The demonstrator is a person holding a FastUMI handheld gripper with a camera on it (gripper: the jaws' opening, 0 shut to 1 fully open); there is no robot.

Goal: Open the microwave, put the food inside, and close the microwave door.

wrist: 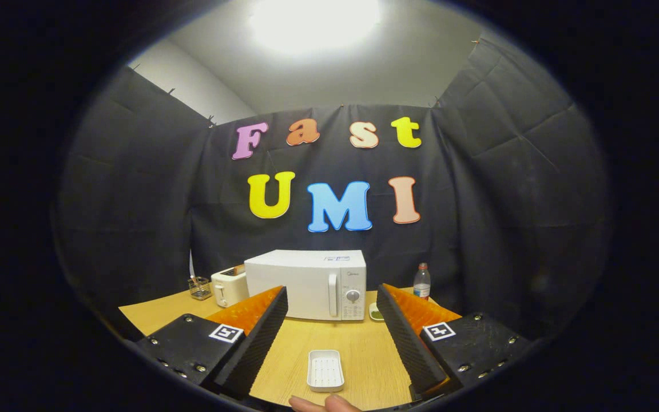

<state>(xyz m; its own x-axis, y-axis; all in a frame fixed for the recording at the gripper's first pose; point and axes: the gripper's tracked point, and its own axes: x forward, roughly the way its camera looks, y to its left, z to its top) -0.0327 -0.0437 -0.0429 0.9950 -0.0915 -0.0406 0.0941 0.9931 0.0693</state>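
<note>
Tool spread wide over ribbed rectangular tray.

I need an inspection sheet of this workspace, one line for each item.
Surface: wooden table, bare wood between the fingers.
Job's things: white microwave, door closed; small dish with food just right of it.
Clutter: white ridged tray between the fingers; toaster; glass holder; bottle.
Gripper: gripper open, holding nothing; a fingertip below the tray.
Cables: nothing seen.
Surroundings: black cloth wall, ceiling lamp.
</note>
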